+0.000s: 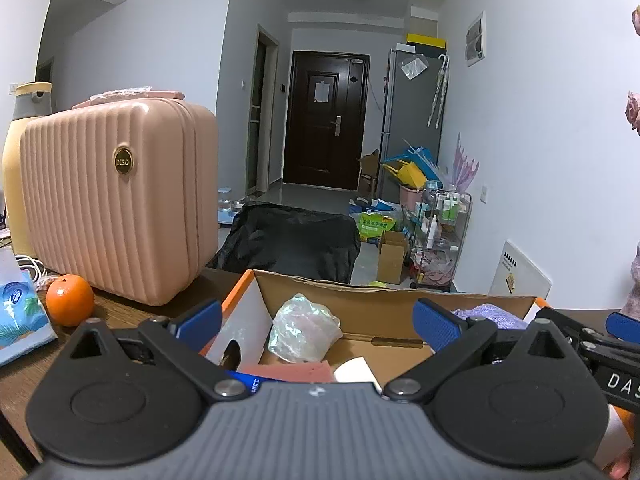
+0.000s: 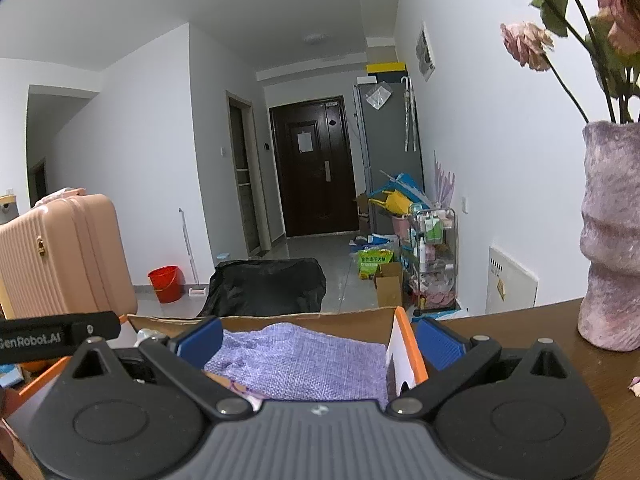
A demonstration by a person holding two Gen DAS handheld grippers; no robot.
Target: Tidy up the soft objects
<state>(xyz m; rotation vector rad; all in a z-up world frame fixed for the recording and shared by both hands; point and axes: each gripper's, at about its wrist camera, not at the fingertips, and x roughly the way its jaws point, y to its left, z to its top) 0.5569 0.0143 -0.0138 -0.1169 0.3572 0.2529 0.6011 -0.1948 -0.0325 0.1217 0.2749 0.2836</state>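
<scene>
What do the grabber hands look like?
Each is black plastic, with two blue ridged fingers on angled black arms, round black hinge discs and silver screws, above a ribbed grey body. See the left gripper and right gripper. White letters on the left one's side read GenRobot.AI.

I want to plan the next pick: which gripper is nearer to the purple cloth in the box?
Right. The right gripper hangs directly over the purple cloth, jaws open. The left gripper hangs over the box's left part, above the crumpled plastic bag.
</scene>
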